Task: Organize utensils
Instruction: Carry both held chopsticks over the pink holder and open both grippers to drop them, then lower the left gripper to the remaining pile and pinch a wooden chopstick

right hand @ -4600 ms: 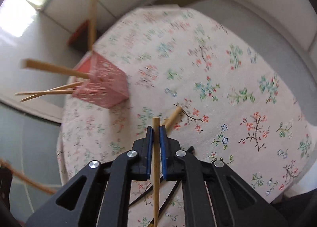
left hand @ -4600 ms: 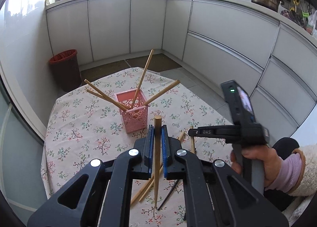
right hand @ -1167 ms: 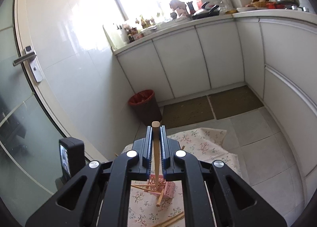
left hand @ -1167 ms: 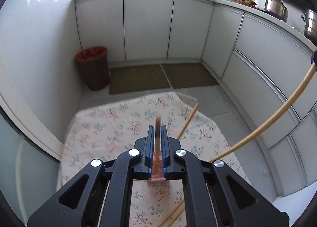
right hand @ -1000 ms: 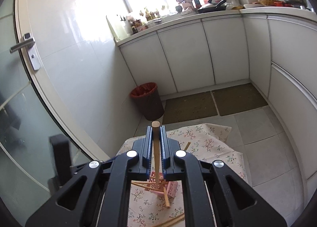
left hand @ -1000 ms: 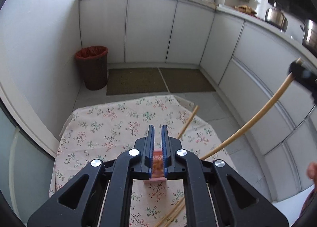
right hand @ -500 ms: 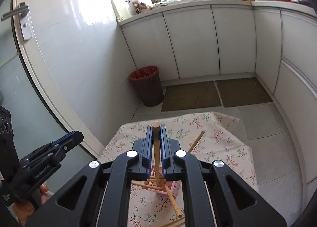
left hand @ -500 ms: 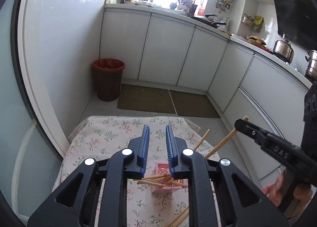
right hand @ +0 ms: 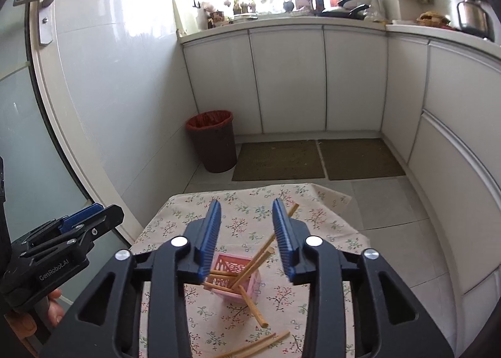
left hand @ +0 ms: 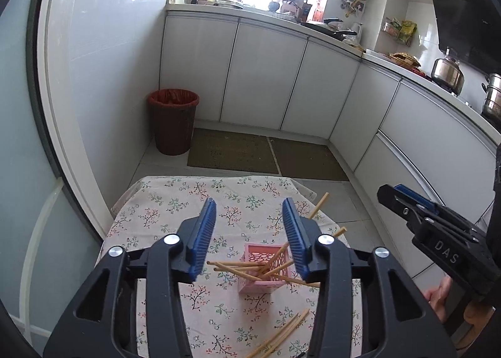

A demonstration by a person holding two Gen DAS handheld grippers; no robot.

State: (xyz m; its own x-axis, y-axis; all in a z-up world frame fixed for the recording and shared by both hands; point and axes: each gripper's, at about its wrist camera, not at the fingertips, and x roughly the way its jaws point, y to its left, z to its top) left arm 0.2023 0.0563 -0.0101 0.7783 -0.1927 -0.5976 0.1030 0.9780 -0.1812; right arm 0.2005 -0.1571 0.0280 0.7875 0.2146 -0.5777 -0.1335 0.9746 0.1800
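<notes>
A pink slotted basket (left hand: 262, 267) stands on the floral tablecloth (left hand: 175, 211) and holds several wooden chopsticks that fan out over its rim. It also shows in the right wrist view (right hand: 233, 276). More chopsticks (left hand: 281, 336) lie loose on the cloth in front of it, also in the right wrist view (right hand: 260, 347). My left gripper (left hand: 249, 239) is open and empty, high above the basket. My right gripper (right hand: 245, 237) is open and empty, also high above the basket. Each gripper shows at the edge of the other's view.
A red-lined waste bin (left hand: 173, 121) stands on the floor by the wall behind the table. White kitchen cabinets (left hand: 260, 76) run along the back and right. Two floor mats (left hand: 231, 151) lie beyond the table. A glass door (right hand: 18, 107) is at the left.
My right gripper has opened and let go of its chopstick, which now rests in the basket. My left gripper has opened wider. Both views have tilted up slightly.
</notes>
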